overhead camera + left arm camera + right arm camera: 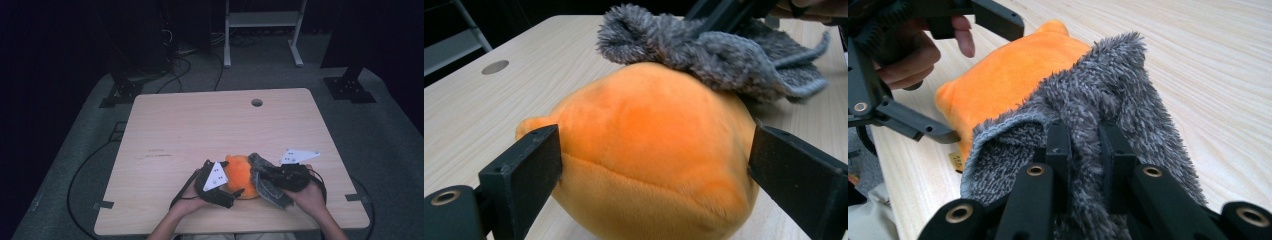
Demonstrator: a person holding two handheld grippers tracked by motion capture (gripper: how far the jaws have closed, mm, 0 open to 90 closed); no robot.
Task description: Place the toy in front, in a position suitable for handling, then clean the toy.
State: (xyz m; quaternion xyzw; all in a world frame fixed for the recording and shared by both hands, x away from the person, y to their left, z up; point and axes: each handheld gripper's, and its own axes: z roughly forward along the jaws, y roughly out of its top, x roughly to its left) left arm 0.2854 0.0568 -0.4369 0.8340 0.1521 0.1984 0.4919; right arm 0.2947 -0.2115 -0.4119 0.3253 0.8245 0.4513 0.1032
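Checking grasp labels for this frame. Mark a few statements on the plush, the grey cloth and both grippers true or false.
1. The left gripper has its jaws on either side of the orange plush. True.
2. The right gripper is open and holds nothing. False: its jaws are pinched on the grey fuzzy cloth.
3. The grey fuzzy cloth lies against the orange plush. True: it drapes over one side of it.
4. The orange plush sits at the far edge of the table, by the round hole. False: it is near the person's edge, far from the hole.
5. The grey fuzzy cloth is smooth like leather. False: its pile is shaggy.
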